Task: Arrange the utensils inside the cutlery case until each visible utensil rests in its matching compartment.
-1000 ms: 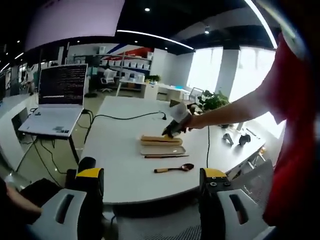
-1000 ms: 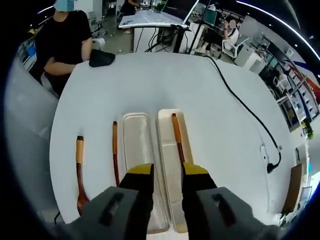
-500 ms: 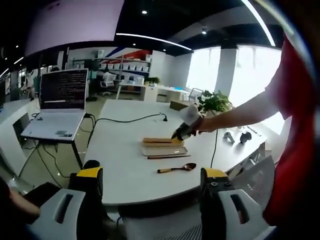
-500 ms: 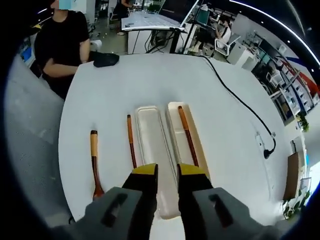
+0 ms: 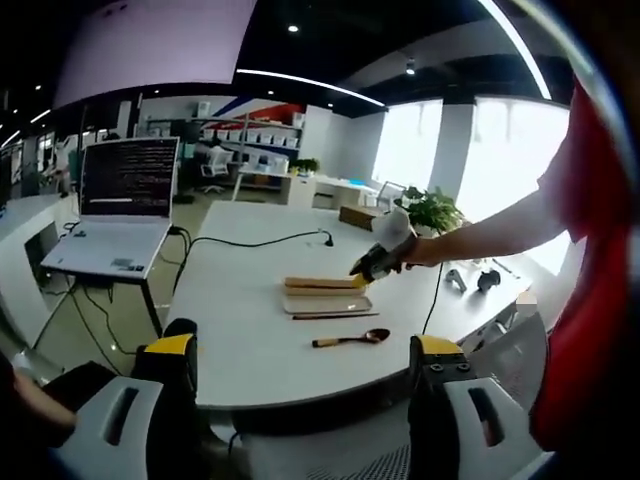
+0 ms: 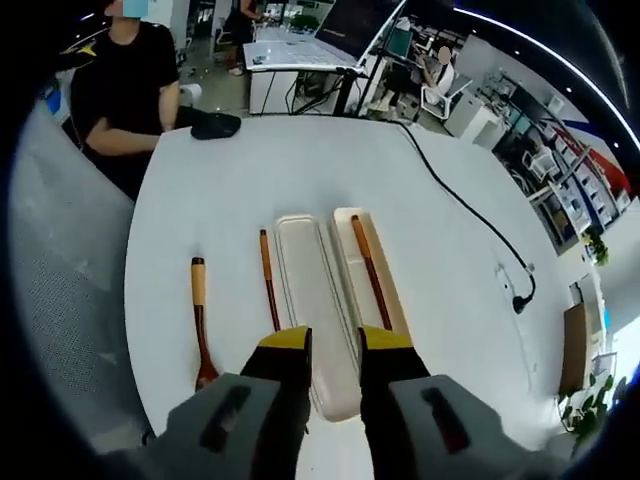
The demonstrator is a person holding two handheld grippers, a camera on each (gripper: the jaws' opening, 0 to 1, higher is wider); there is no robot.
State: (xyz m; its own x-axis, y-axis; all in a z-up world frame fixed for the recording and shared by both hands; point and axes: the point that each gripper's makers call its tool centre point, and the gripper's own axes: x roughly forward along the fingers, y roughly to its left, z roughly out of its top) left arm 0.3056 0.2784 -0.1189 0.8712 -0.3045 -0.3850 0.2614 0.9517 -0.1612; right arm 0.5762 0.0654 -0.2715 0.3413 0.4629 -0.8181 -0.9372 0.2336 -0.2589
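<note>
The cutlery case (image 6: 305, 270) lies on the white table with two long compartments. Its left one is bare; its right one holds a brown wooden utensil (image 6: 370, 272). Left of the case, on the table, lie a thin brown stick (image 6: 268, 282) and a wooden spoon (image 6: 200, 318). My right gripper (image 6: 335, 342) hovers above the case's near end, jaws a little apart with nothing between them. In the left gripper view the case (image 5: 325, 293), stick (image 5: 335, 316) and spoon (image 5: 350, 339) sit mid-table, the right gripper (image 5: 383, 252) above them. My left gripper (image 5: 305, 350) hangs open, off the table's near edge.
A person in black (image 6: 125, 80) sits at the table's far side beside a black object (image 6: 215, 125). A black cable (image 6: 460, 200) runs across the table to a plug. An open laptop (image 5: 120, 200) stands on a side desk. A red-sleeved arm (image 5: 500, 215) reaches in.
The right gripper has drawn up and back from the case, so the case looks smaller in its view. The left gripper has hardly moved.
</note>
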